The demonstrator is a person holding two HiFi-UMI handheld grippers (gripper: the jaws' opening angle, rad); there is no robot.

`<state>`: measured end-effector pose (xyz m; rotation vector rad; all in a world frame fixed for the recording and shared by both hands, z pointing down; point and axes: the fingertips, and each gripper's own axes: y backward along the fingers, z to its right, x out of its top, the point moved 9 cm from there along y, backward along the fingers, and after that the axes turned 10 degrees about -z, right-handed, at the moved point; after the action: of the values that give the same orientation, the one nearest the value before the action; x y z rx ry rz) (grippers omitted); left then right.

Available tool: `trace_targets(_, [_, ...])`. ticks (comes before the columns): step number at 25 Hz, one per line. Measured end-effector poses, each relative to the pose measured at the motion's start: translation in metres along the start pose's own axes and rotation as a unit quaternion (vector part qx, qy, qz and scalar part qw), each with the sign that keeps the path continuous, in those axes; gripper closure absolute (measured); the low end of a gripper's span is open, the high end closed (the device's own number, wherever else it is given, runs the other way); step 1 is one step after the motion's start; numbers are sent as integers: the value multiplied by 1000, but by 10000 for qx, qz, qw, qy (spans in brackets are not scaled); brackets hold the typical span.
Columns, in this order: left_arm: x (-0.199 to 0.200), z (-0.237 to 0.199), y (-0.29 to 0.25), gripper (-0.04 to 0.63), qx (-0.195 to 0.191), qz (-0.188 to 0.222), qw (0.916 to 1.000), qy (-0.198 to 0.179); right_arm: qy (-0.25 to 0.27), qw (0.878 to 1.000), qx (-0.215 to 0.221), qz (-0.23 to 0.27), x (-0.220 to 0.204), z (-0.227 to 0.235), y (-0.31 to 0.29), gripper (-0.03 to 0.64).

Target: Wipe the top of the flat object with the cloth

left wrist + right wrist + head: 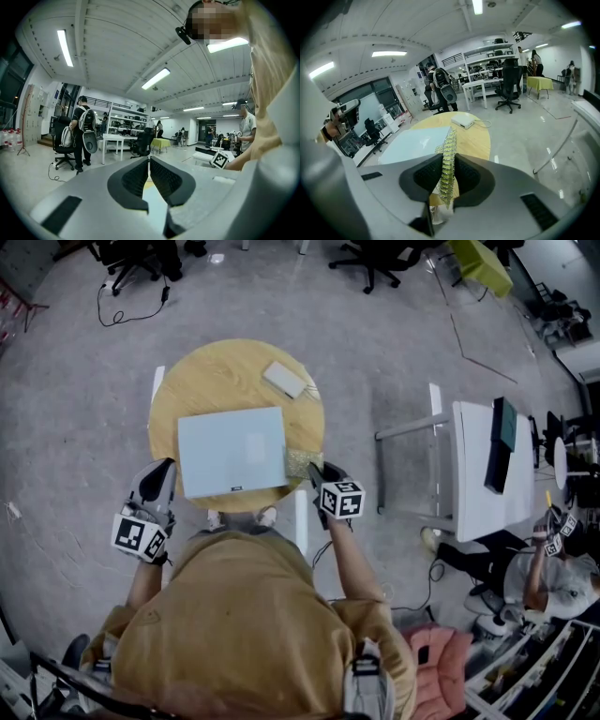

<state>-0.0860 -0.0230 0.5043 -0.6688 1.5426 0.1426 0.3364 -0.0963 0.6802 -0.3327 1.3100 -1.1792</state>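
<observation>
The flat object (pixel 232 451) is a pale blue slab lying on a round wooden table (pixel 202 381); it also shows in the right gripper view (pixel 415 143). A yellow-green cloth (pixel 302 463) hangs at the slab's right front corner. My right gripper (pixel 319 474) is shut on the cloth (pixel 449 145), which stands edge-on between the pads (pixel 466 176). My left gripper (pixel 156 486) hovers off the table's left front edge, beside the slab. In the left gripper view its jaws (pixel 149 164) are shut with nothing between them and point out into the room.
A small white box (pixel 284 379) with a cord lies at the table's far right (pixel 464 122). A white table (pixel 473 479) carrying a dark object stands to the right. A seated person (pixel 548 582) is at lower right. Office chairs (pixel 375 259) and a floor cable (pixel 127 310) lie beyond.
</observation>
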Motion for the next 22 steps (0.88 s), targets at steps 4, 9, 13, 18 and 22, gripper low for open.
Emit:
trace_targets(4, [4,-1,-2,580,-18,26,10000,-34,240,9996,-119,38,5,-4,8,555])
trace_targets(9, [9,-2,0,580,28,56,10000,-55,782,9962,-365,101,15,-14,25,555])
trace_targets(13, [12,-3,1,580,72,67,9999,-53,1286,9897,-536,318,32,-30,40,555])
trace_targets(18, [12,-9,4,580,169,70,9998,-49,1775,9817,-410,559,61,-61,42,555])
trace_targets(22, [10,-17,10,580,319,59,9995,-15,1744,9811,66,834,84,-80,34,555])
